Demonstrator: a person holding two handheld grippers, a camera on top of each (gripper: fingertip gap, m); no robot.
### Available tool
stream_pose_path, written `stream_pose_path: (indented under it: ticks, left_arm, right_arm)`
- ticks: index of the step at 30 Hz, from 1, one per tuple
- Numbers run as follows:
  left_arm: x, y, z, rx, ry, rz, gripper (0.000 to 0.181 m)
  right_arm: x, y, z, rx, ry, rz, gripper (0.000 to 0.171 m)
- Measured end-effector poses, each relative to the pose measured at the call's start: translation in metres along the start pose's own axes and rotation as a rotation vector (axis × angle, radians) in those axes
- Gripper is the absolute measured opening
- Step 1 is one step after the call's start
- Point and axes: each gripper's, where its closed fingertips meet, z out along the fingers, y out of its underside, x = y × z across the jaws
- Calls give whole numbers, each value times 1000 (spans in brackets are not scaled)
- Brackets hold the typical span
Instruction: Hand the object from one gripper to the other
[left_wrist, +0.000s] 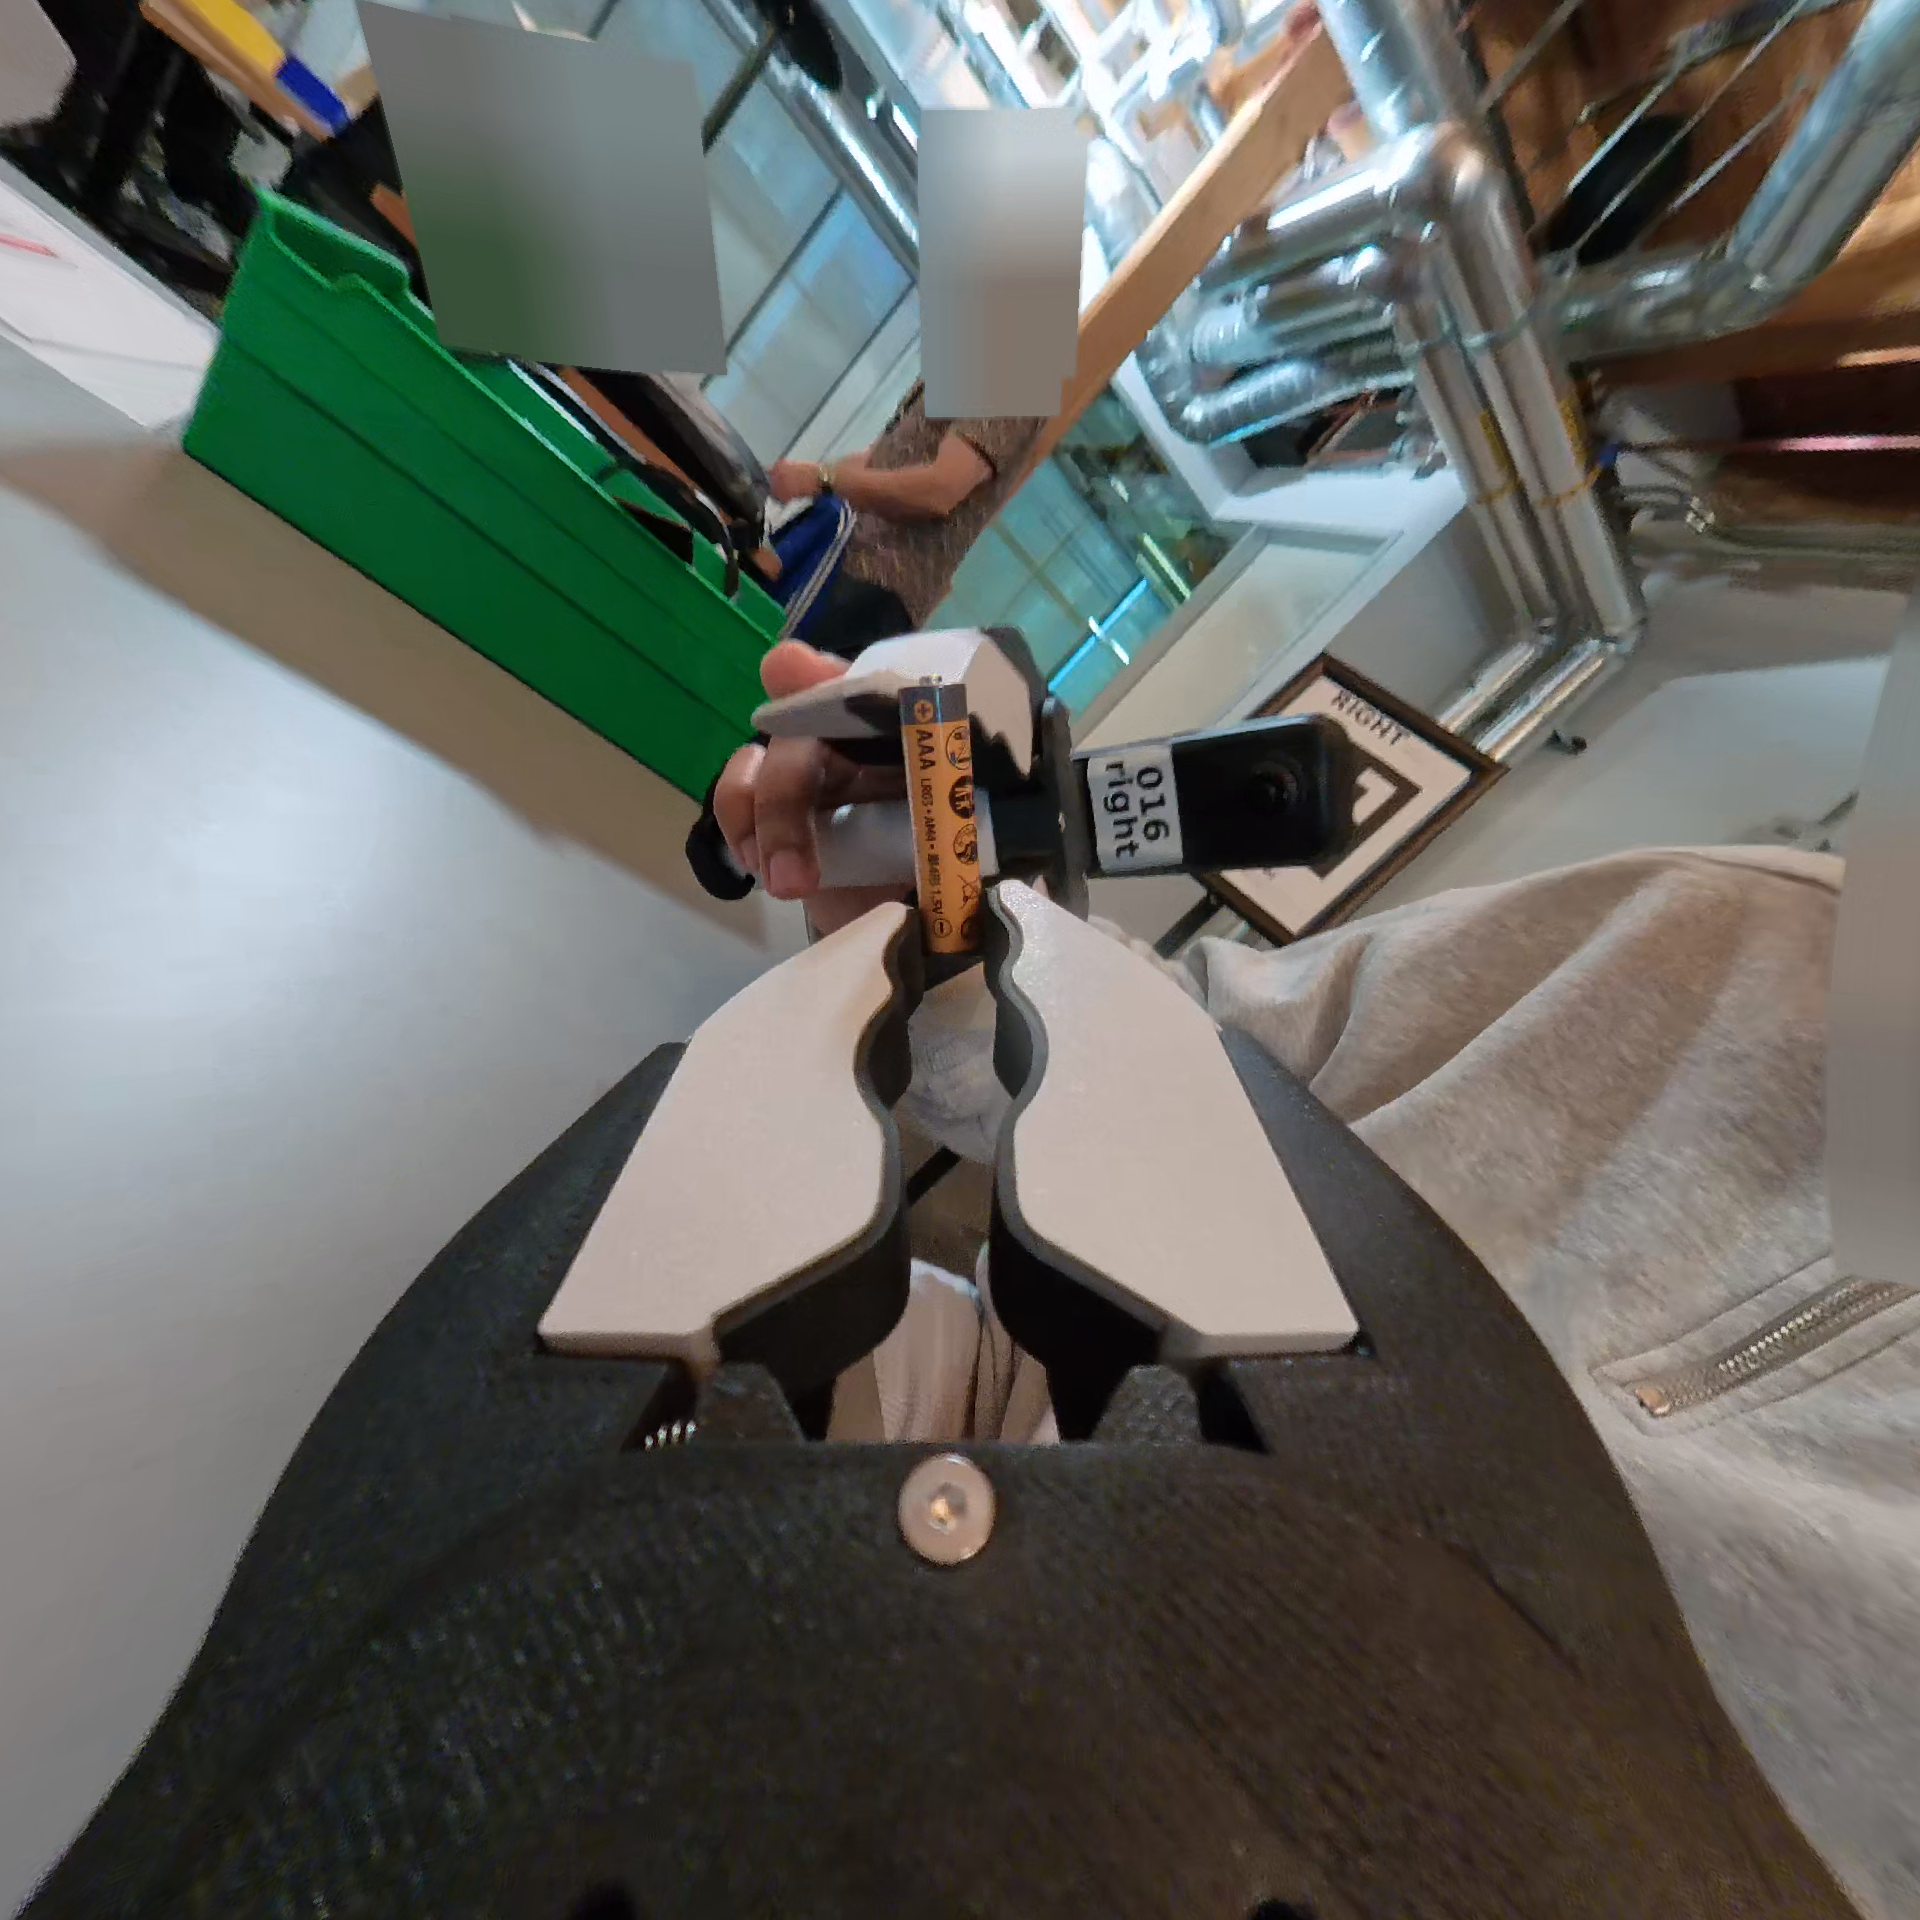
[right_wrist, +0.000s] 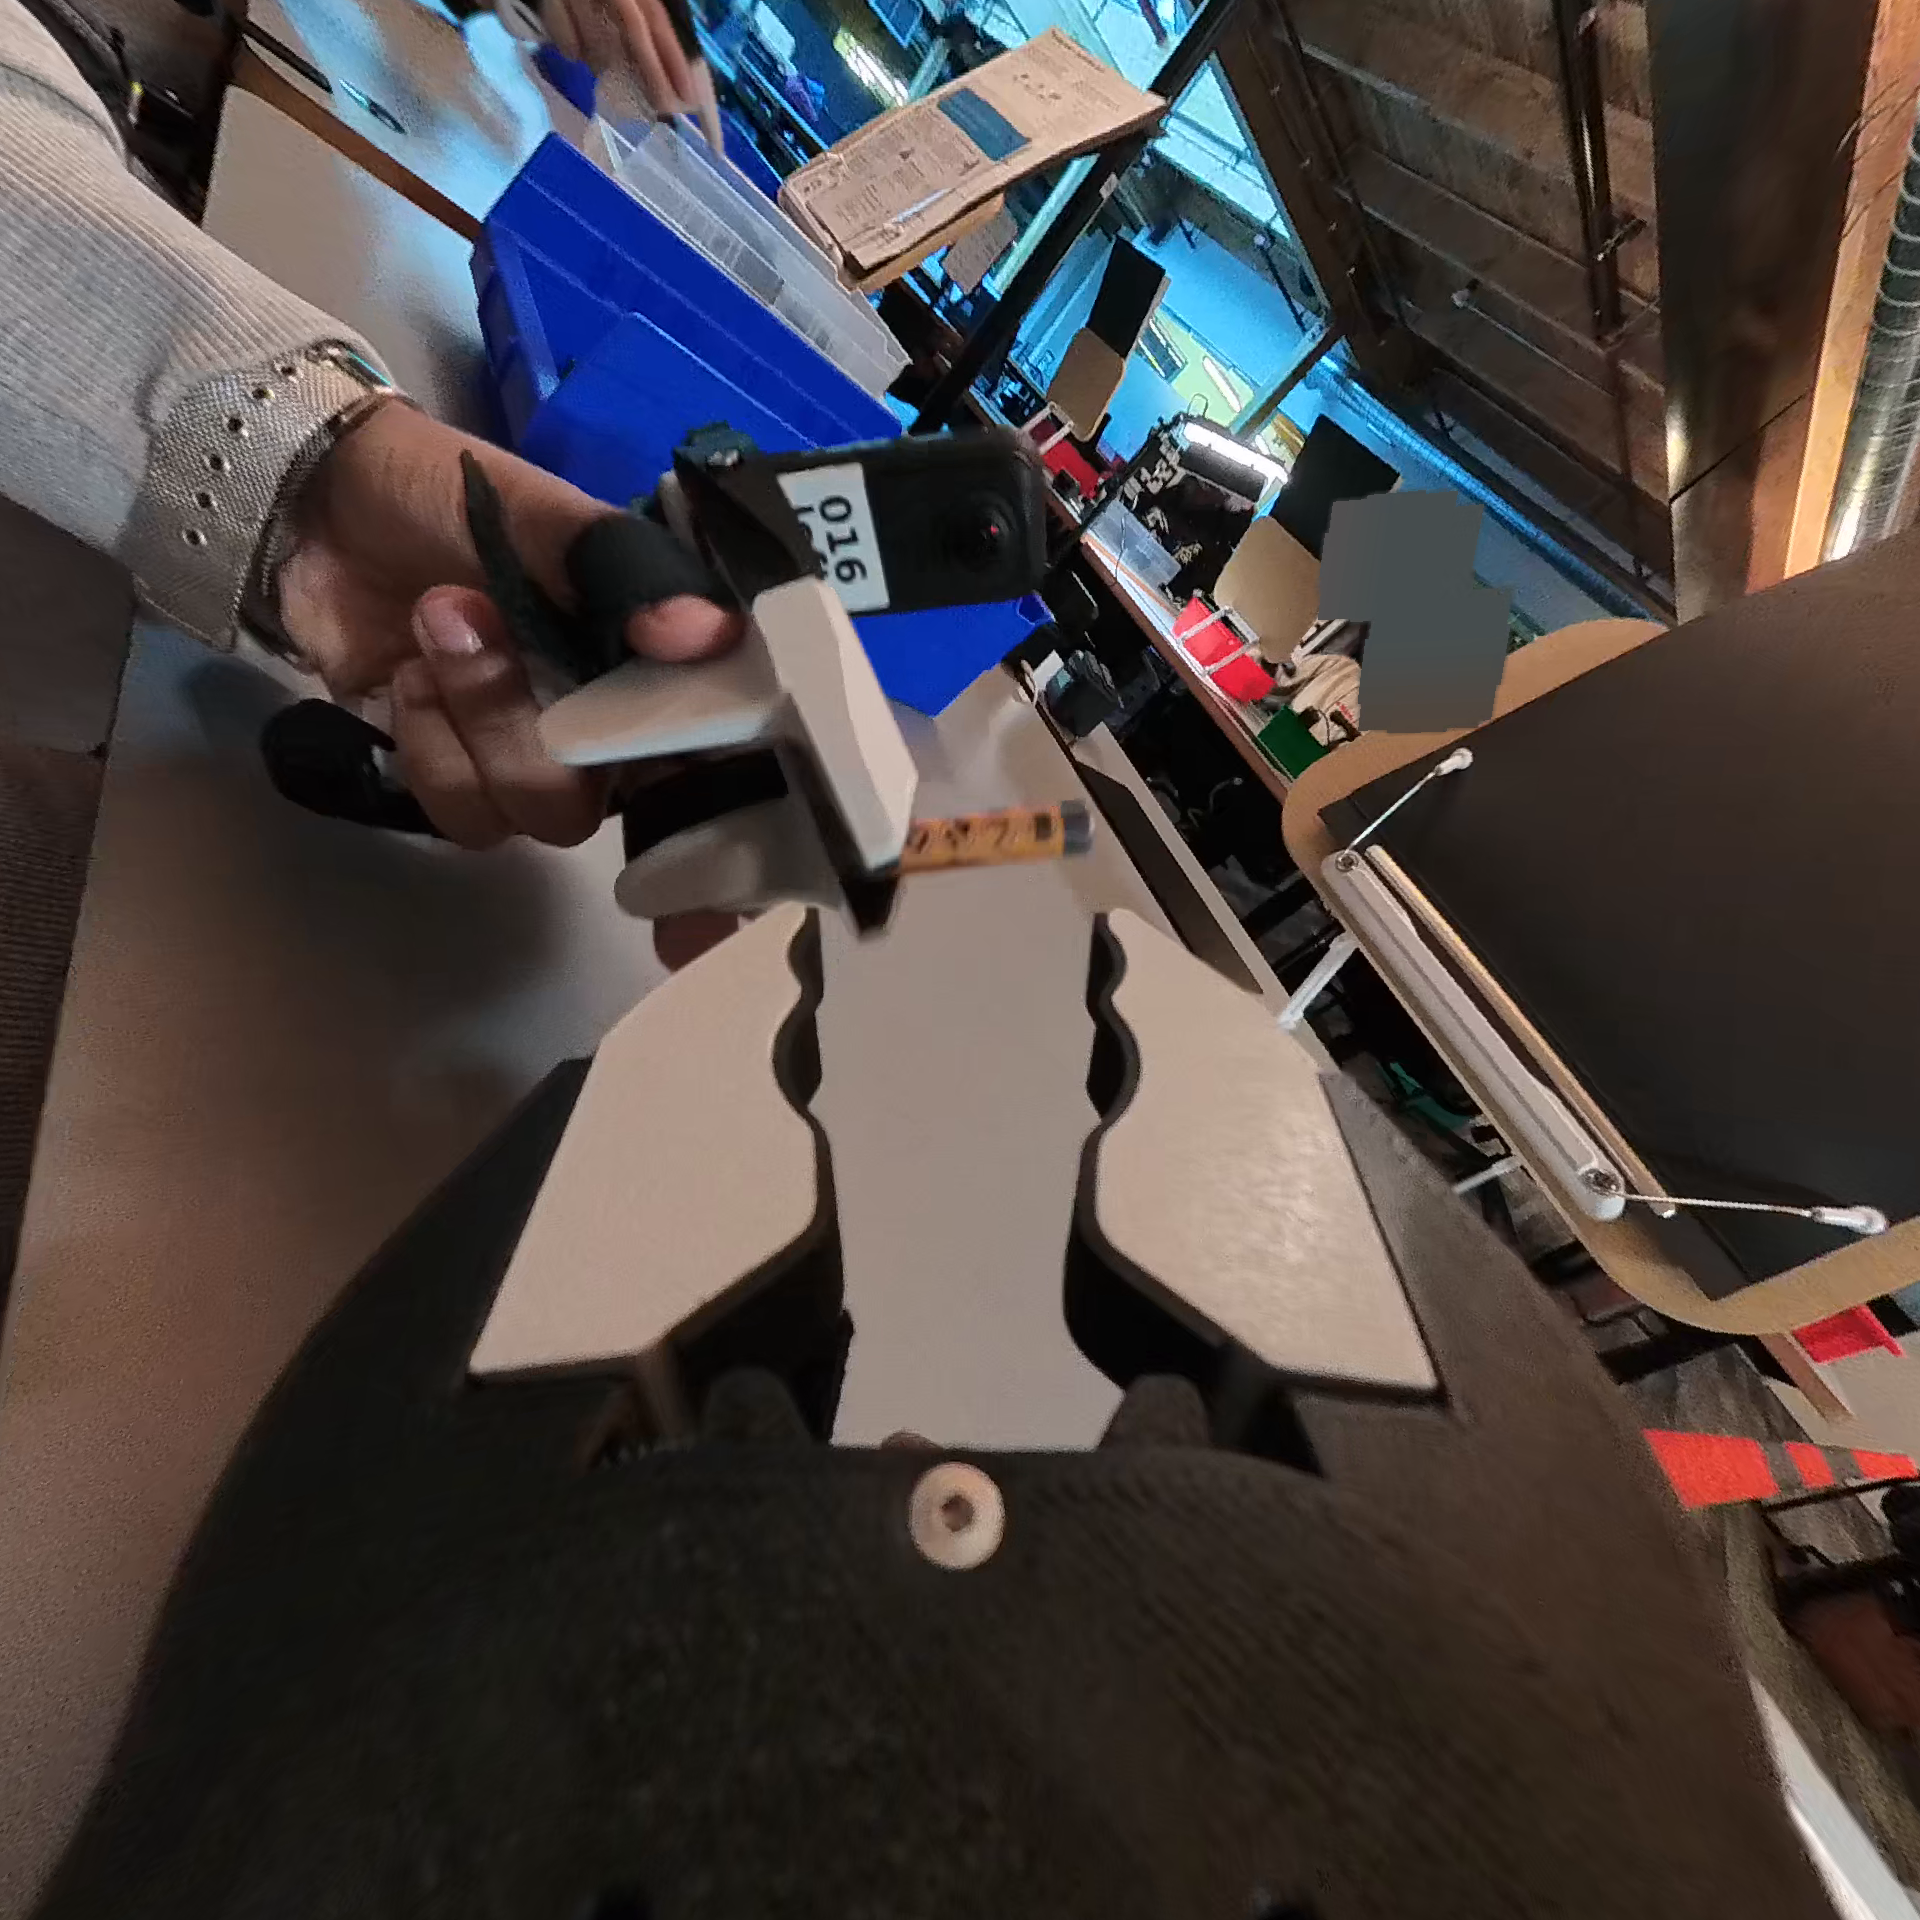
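We note a green crate (left_wrist: 457, 488) at 10 o'clock in the left wrist view. Left gripper (left_wrist: 953, 928) is clamped on the lower end of the orange battery (left_wrist: 943, 821), which stands upright and carries small black print and symbols. Right gripper (right_wrist: 953, 940) is spread wide, holding nothing, battery (right_wrist: 992, 834) just beyond its tips.
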Motion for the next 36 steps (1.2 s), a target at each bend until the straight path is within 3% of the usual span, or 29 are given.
stream_pose_path:
  ticks: [5,12,18,28,36]
  left_arm:
    - [-4,-16,-12,84,-54,75,10]
    - [-3,-19,-12,91,-145,276,11]
    - [1,-10,-2,54,-155,366,10]
    - [8,-1,8,15,-123,412,10]
    - [11,-1,9,25,-104,413,11]
  right_arm:
    - [10,3,-4,29,5,158,44]
    - [15,-14,-4,179,-139,744,34]
    - [13,-26,-3,255,-242,1023,27]
    - [-1,-31,0,222,-319,992,10]
    - [-1,-35,-1,224,-315,953,10]
